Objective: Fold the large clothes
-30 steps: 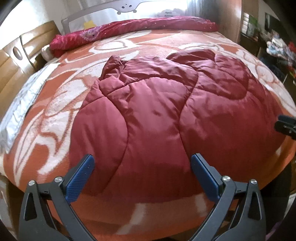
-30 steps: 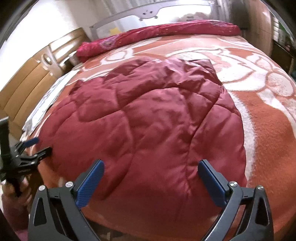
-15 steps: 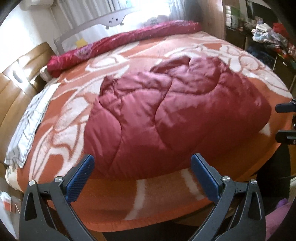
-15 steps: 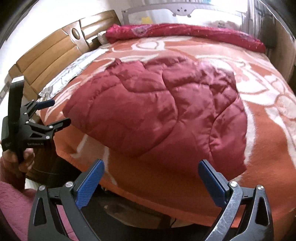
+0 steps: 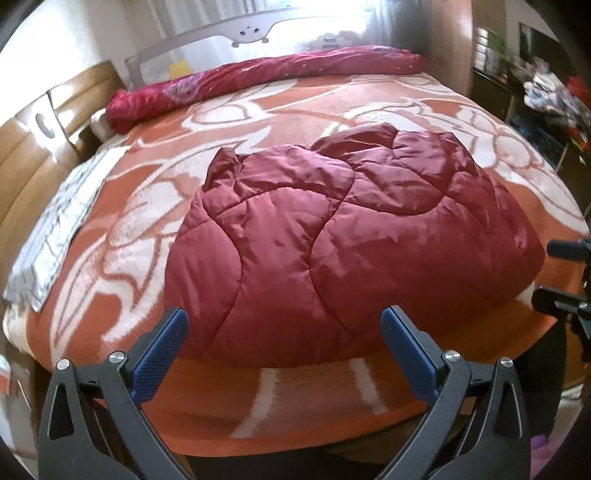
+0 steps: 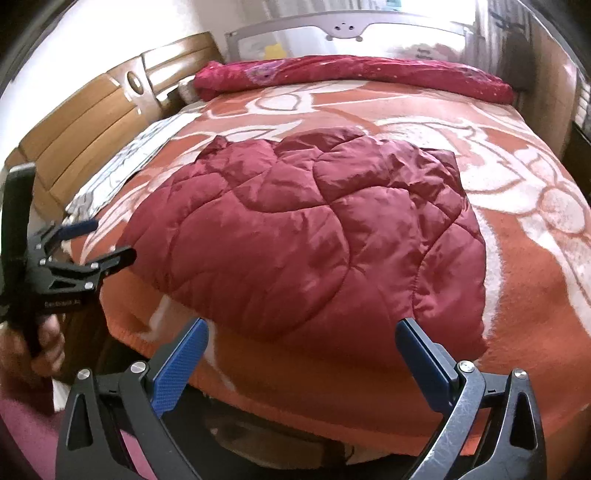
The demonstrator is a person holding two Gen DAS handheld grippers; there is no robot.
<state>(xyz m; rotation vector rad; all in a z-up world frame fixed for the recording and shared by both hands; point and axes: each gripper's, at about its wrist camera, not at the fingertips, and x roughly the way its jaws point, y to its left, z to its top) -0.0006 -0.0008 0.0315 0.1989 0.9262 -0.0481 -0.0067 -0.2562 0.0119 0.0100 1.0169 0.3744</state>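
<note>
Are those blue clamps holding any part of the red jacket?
No. The left gripper and right gripper are both open and empty, short of the jacket on the bed.

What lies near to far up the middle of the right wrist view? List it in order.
Right gripper, jaws open → near edge of the orange patterned blanket → quilted red jacket → bare stretch of blanket → rolled red quilt → grey bed rail.
</note>
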